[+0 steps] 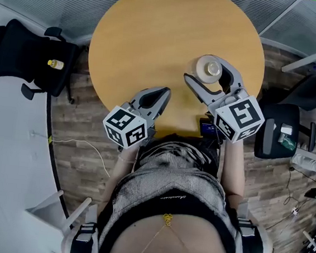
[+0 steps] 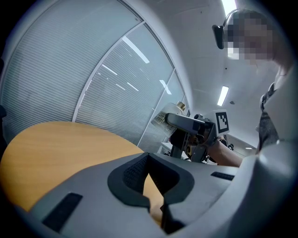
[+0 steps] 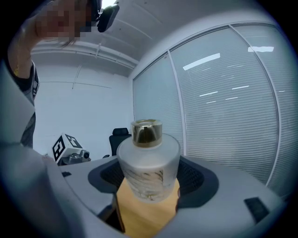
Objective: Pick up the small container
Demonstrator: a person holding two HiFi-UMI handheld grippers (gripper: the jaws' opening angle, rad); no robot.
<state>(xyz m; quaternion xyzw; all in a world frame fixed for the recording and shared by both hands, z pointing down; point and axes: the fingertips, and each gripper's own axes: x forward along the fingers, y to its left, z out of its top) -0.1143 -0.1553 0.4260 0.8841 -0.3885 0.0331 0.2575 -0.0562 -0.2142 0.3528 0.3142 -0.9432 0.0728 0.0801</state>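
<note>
Container (image 1: 210,68) stood upright on table (image 1: 156,33), right side, betw. right gripper's (image 1: 203,70) spread jaws; contact unclear. Left gripper (image 1: 162,93), jaws together, empty, at near edge.

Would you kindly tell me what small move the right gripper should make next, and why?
Probably close the right gripper on the frosted glass bottle. The bottle stands upright on the round table between the open jaws, with the pads level with its body, so a squeeze should secure it before any lift.
</note>
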